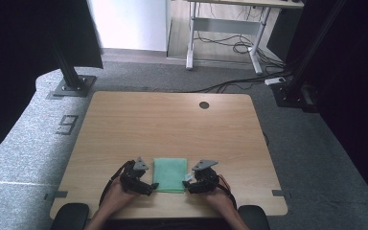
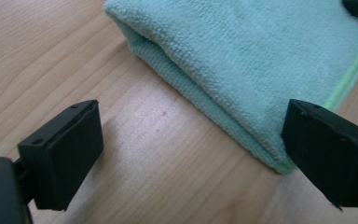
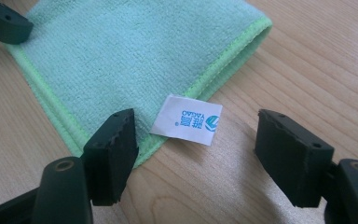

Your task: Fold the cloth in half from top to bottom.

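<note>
Grey carpet and a pale wooden worktop (image 1: 172, 120) set the scene, with a folded green cloth (image 1: 169, 174) lying near the front edge, between two hand-held tools. At left, the left gripper (image 1: 149, 187) sits low at the cloth's near-left corner, its fingers (image 2: 63, 156) spread wide and gripping nothing; in the left gripper view one pad stands over bare wood, the other just beside the folded edge. At centre, the cloth rests flat, layers stacked, its bright green hem running along the near side. At right, the right gripper (image 1: 188, 184) waits at the near-right corner, fingers (image 3: 112, 151) also apart and empty, a white label (image 3: 186, 119) poking from the hem between them in the right gripper view.

The work in hand looks like taking hold of the cloth's near corners. To do it well, each tool would need to slide one pad under the upper layer (not the whole stack) and close on the hem itself, not on the label alone, so both sides lift evenly.

Beyond the worktop, which has a round cable hole (image 1: 204, 105) near its far edge, black frame posts (image 1: 69, 72) stand at either side, and a white desk frame (image 1: 225, 28) with loose cables (image 1: 230, 45) occupies the background.
</note>
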`<action>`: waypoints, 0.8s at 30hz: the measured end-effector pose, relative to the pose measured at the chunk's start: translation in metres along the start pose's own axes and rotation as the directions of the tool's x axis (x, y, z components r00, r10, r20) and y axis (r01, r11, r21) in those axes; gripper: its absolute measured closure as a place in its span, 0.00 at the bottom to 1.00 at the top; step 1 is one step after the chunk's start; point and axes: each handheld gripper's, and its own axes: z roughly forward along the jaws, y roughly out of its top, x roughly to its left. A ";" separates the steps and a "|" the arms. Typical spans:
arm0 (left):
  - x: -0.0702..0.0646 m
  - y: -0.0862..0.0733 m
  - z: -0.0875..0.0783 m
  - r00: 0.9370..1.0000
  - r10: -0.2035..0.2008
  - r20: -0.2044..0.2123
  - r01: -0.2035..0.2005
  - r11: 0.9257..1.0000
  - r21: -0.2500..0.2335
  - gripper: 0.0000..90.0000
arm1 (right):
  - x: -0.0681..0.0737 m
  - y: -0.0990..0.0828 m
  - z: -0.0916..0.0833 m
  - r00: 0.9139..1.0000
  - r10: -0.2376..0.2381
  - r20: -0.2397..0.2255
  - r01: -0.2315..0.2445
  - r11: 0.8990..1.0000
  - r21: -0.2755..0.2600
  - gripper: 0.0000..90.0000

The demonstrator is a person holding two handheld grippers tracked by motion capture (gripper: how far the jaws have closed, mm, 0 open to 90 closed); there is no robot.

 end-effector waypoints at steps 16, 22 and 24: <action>0.015 0.003 0.011 0.996 -0.058 -0.062 0.054 0.997 -0.056 0.00 | -0.006 0.005 0.008 0.998 0.030 0.048 -0.029 0.999 -0.014 0.26; 0.022 0.009 0.016 0.997 -0.056 -0.061 0.052 0.997 -0.057 0.00 | -0.015 0.008 0.012 0.997 0.044 0.063 -0.042 0.999 -0.033 0.26; 0.023 0.011 0.018 0.996 -0.057 -0.062 0.054 0.997 -0.060 0.00 | -0.018 0.009 0.014 0.997 0.050 0.066 -0.048 0.998 -0.035 0.26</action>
